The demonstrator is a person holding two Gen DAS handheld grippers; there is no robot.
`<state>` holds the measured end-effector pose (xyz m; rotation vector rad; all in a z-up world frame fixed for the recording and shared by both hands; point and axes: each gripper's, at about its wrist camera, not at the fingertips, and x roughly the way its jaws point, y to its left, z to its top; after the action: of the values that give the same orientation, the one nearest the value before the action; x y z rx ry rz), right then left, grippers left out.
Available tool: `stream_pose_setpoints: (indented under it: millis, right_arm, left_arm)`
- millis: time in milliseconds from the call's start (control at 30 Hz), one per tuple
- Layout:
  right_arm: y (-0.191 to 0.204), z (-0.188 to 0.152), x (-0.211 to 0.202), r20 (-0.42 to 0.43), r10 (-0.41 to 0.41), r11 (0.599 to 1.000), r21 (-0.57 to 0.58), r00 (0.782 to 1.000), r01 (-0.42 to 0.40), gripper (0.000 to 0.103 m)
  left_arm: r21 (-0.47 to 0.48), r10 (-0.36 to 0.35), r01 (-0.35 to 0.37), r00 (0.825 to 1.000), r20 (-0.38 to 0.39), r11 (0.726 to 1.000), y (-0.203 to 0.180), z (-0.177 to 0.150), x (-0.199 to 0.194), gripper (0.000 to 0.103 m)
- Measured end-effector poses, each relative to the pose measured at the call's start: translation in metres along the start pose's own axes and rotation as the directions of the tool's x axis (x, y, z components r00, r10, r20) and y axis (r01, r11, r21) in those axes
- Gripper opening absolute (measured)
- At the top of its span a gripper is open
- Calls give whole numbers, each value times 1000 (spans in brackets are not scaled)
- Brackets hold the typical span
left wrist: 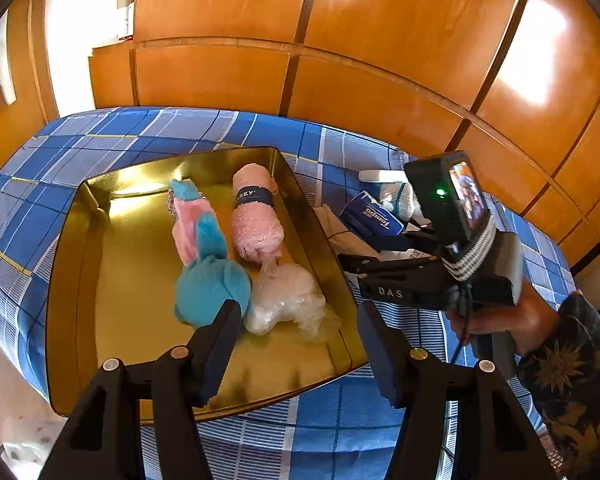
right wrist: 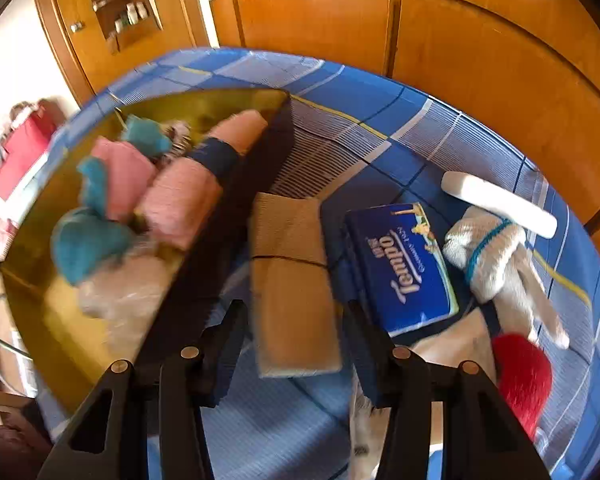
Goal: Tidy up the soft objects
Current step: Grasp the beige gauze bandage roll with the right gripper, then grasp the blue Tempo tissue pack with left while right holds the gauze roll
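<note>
Right wrist view is smearing with motion: I am reading the gold tin (right wrist: pixel 100 320) and its pink roll (right wrist: pixel 180 196) only as blurred shapes. The red fluffy item (right wrist: pixel 524 376) is being cut off behind the right gripper (right wrist: pixel 296 344). Whether its jaws are touching the tan folded cloth (right wrist: pixel 292 280), I am unable to tell.

A gold tray (left wrist: pixel 80 280) is holding a blue-pink plush (left wrist: pixel 204 264), a pink roll (left wrist: pixel 256 216) and a plastic bag (left wrist: pixel 288 300), all lying side by side.

Gold tray (left wrist: pixel 80 280) holds blue-pink plush (left wrist: pixel 204 264), pink towel roll (left wrist: pixel 256 220), plastic bag (left wrist: pixel 288 300).
</note>
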<state>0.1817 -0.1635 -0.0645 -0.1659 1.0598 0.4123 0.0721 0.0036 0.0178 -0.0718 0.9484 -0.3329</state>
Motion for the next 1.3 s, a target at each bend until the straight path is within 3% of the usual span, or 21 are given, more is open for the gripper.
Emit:
stream_pose_setpoints:
  millis: [100,267,467,567,833,1067,1167,1300]
  right_arm:
    - [-4,4,10,-22,3,1000,8,1000,-2,50]
    - [-3,5,8,-11,7,1000,-7,1000,-7,37]
    - [-15,-9,-36,97,-12,998,68,995,6,36]
    - [-28,-27,-74,163,-20,993,119,986,1,36]
    - [-68,-97,-127,178,-118,954,294,977,62,37]
    - [-95,-144,-135,168,-193,903,415,967,108,37]
    - [-105,-150,-134,151,-232,880,454,961,141,37]
    - [-115,-155,-137,172,-234,860,496,957,121,37]
  left_arm:
    - [-3,0,0,1000,-1,1000,1,1,1,61]
    - [10,3,-3,1000,3,1000,-1,5,4,61]
    - [59,21,-21,1000,7,998,-11,17,11,61]
    - [94,25,-26,1000,6,995,-22,23,17,61]
    - [177,26,-24,1000,-12,984,-62,43,44,61]
    - [135,1,13,995,-101,991,-89,62,82,61]
    - [94,-13,28,989,-148,995,-97,70,101,61]
    - [6,-27,29,976,-217,1000,-99,81,128,61]
